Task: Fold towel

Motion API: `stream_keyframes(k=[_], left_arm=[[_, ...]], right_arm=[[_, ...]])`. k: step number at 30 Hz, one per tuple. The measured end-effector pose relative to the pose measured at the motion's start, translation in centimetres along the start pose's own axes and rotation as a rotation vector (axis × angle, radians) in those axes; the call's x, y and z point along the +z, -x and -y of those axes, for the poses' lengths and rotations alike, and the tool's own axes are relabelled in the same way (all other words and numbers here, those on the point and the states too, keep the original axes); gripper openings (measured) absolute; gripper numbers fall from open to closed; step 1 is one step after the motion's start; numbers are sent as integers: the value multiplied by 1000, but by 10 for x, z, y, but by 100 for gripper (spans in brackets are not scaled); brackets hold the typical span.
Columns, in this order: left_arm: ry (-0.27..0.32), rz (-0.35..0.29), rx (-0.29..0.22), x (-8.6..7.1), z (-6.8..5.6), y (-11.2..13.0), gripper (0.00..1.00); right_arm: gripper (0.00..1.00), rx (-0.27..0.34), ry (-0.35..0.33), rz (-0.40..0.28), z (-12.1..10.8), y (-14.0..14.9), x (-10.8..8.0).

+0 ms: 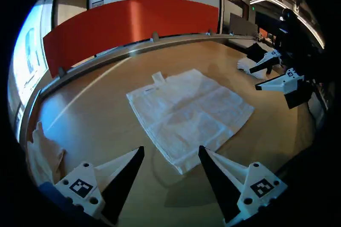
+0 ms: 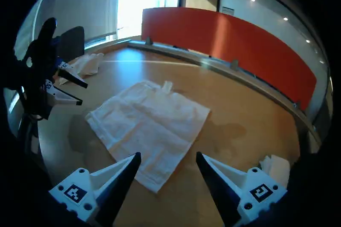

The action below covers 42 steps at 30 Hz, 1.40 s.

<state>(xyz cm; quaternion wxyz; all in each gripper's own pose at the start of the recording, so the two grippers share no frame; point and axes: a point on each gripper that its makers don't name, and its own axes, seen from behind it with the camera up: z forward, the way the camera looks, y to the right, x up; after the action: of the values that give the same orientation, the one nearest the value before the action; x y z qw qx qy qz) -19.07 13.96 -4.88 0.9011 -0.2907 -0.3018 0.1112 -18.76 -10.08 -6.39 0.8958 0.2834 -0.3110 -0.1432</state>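
A white towel point(image 1: 189, 114) lies flat on the wooden table, with a small tag at its far edge; in the right gripper view the towel point(image 2: 147, 120) spreads just beyond my fingers. My left gripper point(image 1: 170, 152) hovers open over the towel's near corner, nothing between its fingers. My right gripper point(image 2: 167, 158) is open too, above the towel's near edge. In the left gripper view the right gripper point(image 1: 273, 76) stands at the table's far right. Across the table, in the right gripper view, the left gripper point(image 2: 70, 86) is seen at the left, held by a dark-sleeved person.
A red partition point(image 1: 132, 24) runs along the table's far edge. Other crumpled white cloths lie at the table's edges: one cloth point(image 1: 42, 156) at my left, one cloth point(image 1: 247, 64) near the right gripper, one cloth point(image 2: 275, 167) at the right. A dark chair point(image 2: 70, 41) stands behind.
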Motion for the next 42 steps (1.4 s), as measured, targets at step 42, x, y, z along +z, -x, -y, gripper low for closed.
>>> stream_keyframes(k=[42], left_arm=[[68, 180, 54, 45, -28, 59, 82]], right_arm=[[68, -6, -139, 183, 27, 79, 30]])
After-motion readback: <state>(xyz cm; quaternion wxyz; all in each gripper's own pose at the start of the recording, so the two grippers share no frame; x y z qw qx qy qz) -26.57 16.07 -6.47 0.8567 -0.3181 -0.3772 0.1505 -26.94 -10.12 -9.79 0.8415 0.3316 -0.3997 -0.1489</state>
